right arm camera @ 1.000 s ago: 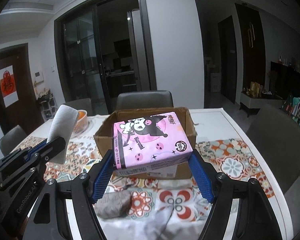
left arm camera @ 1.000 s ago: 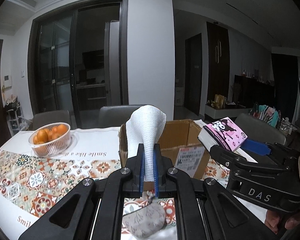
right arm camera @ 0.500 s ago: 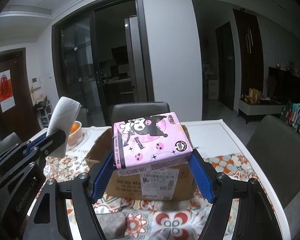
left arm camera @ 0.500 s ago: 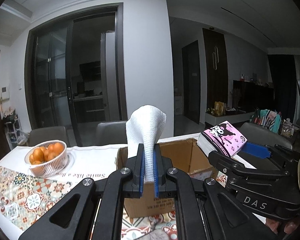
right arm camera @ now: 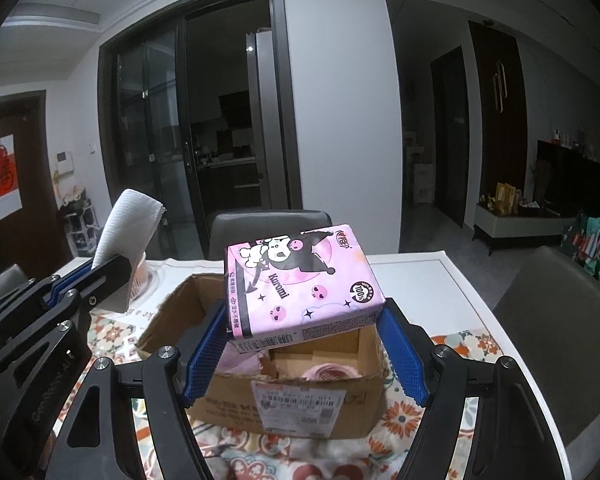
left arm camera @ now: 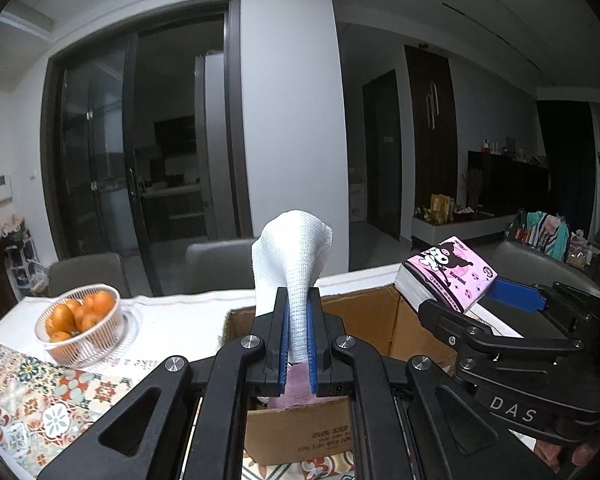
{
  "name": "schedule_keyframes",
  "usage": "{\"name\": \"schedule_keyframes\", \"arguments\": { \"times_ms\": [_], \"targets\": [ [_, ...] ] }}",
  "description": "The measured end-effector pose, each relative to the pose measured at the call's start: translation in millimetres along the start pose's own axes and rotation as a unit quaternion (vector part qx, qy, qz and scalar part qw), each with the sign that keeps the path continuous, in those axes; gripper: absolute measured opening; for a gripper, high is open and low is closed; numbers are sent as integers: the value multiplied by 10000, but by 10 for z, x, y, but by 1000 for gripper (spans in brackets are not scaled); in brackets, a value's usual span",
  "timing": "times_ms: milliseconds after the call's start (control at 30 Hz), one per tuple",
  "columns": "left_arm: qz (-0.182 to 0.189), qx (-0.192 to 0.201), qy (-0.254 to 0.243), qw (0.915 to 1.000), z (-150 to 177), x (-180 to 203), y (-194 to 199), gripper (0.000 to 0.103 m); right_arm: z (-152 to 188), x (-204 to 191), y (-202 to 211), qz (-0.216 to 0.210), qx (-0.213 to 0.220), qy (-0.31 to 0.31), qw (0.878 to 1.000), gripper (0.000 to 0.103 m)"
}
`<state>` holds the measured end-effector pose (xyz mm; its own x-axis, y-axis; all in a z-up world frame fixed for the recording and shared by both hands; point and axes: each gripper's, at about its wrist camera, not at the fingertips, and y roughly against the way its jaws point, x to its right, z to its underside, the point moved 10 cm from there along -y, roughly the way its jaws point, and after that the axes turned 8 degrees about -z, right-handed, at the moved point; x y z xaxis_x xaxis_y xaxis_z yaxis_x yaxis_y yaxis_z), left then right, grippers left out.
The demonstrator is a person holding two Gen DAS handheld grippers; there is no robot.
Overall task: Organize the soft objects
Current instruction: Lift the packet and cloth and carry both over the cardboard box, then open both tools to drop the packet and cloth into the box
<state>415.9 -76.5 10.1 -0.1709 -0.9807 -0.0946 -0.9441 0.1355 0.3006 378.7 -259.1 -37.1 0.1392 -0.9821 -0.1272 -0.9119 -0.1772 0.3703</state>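
Observation:
My left gripper point(left arm camera: 298, 332) is shut on a folded white cloth point(left arm camera: 292, 256) that stands up between its blue pads, above the near edge of an open cardboard box point(left arm camera: 384, 320). My right gripper point(right arm camera: 302, 340) is shut on a pink Kuromi tissue pack point(right arm camera: 300, 284) and holds it over the same box point(right arm camera: 300, 400). Pink soft items point(right arm camera: 328, 372) lie inside the box. The left gripper with the cloth point(right arm camera: 124, 236) shows at the left of the right wrist view; the right gripper with the pack point(left arm camera: 448, 272) shows at the right of the left wrist view.
A wire basket of oranges point(left arm camera: 80, 320) stands on the table at the back left. The table carries a patterned tile-print cloth point(left arm camera: 32, 396). Grey chairs point(right arm camera: 268, 228) stand behind and to the right point(right arm camera: 560, 340) of the table.
Both grippers have moved forward and up toward the box with their loads. The box now fills more of both views, and the grey pouch on the table has left view.

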Motion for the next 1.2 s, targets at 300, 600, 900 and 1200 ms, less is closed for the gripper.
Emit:
{"name": "schedule_keyframes", "arguments": {
  "times_ms": [300,600,900,1200],
  "targets": [
    [88,-459,-117,9988,170,44,-451,9,53,98,-383,-28,-436,-20,9990,75],
    [100,-852,-341,9957,365,105,-742,10,209,203,-636,10,-845,-84,9964,75],
    [65,-1030,-328,9941,445,115,-810,40,222,270,-709,90,-1015,-155,9947,77],
    [79,-874,-278,9958,404,57,-499,50,227,310,-489,251,-863,-247,9956,78]
  ]
}}
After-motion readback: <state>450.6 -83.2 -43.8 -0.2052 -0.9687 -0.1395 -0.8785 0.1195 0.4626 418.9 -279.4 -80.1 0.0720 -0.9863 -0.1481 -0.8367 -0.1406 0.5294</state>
